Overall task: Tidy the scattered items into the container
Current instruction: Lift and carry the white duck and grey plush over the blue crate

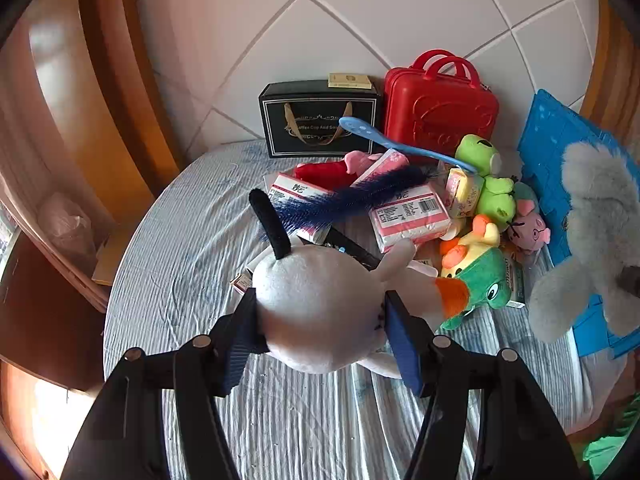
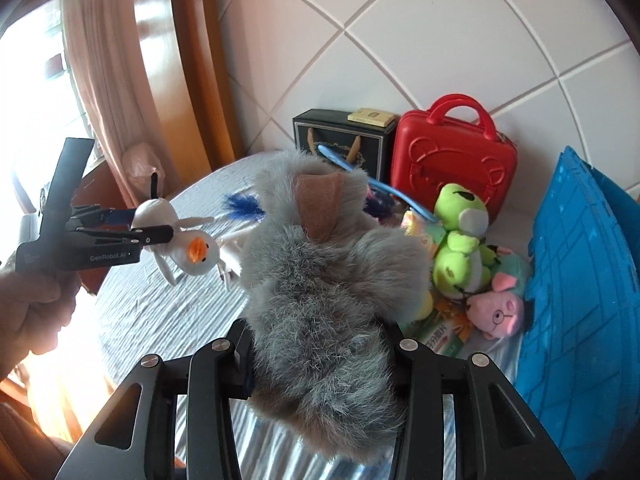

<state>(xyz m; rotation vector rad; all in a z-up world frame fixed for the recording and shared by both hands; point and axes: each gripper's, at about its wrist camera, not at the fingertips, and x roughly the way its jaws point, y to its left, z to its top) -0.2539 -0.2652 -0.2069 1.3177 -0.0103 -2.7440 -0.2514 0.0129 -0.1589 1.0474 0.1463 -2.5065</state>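
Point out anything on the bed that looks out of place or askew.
The blue container is tipped on its side against the wall rather than standing open. A blue bristle brush lies slantwise across the tissue packs, and a small box sits atop the black gift bag.

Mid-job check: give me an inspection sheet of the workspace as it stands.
Surface: striped bed sheet, wrinkled.
Job's things: blue crate at the right; white duck plush and grey furry plush held up.
Clutter: frog plush, pig plush, tissue packs, blue brush, red case, black gift box.
Grippers: left hand-held gripper shut on duck; right hand-held gripper shut on grey plush.
Cables: nothing seen.
Surroundings: quilted white headboard, curtain.
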